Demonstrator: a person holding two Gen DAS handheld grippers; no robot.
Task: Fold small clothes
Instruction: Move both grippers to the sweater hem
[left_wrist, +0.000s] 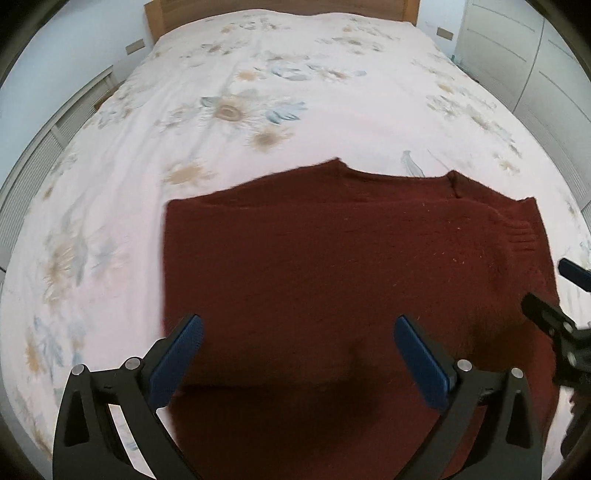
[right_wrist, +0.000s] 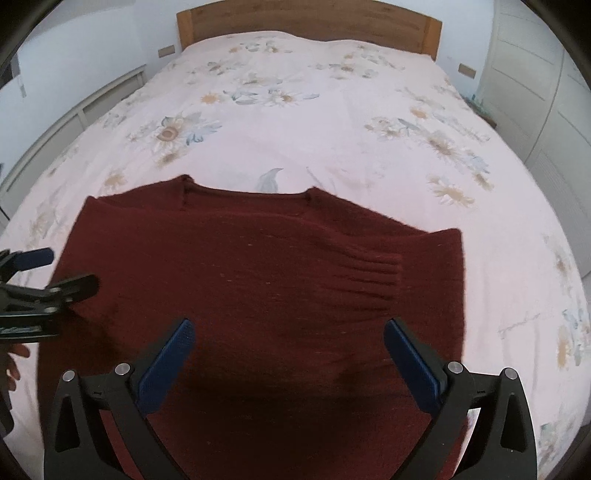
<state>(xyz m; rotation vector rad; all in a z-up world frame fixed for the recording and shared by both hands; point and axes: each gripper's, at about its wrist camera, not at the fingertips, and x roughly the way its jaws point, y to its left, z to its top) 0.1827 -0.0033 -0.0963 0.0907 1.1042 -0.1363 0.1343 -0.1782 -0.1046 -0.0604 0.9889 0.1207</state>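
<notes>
A dark red knitted sweater (left_wrist: 332, 266) lies flat on the bed, neckline toward the headboard, with both sleeves folded in across the body; a ribbed cuff (right_wrist: 373, 275) rests on its right part. My left gripper (left_wrist: 299, 332) hovers open and empty over the sweater's lower left area. My right gripper (right_wrist: 290, 336) hovers open and empty over the sweater (right_wrist: 258, 280) near its lower middle. The right gripper also shows at the right edge of the left wrist view (left_wrist: 546, 291), and the left gripper at the left edge of the right wrist view (right_wrist: 55, 269).
The sweater lies on a bed with a pale floral sheet (left_wrist: 258, 110) and a wooden headboard (right_wrist: 306, 18). A white wardrobe (right_wrist: 535, 74) stands to the right and low white furniture (right_wrist: 92, 99) to the left of the bed.
</notes>
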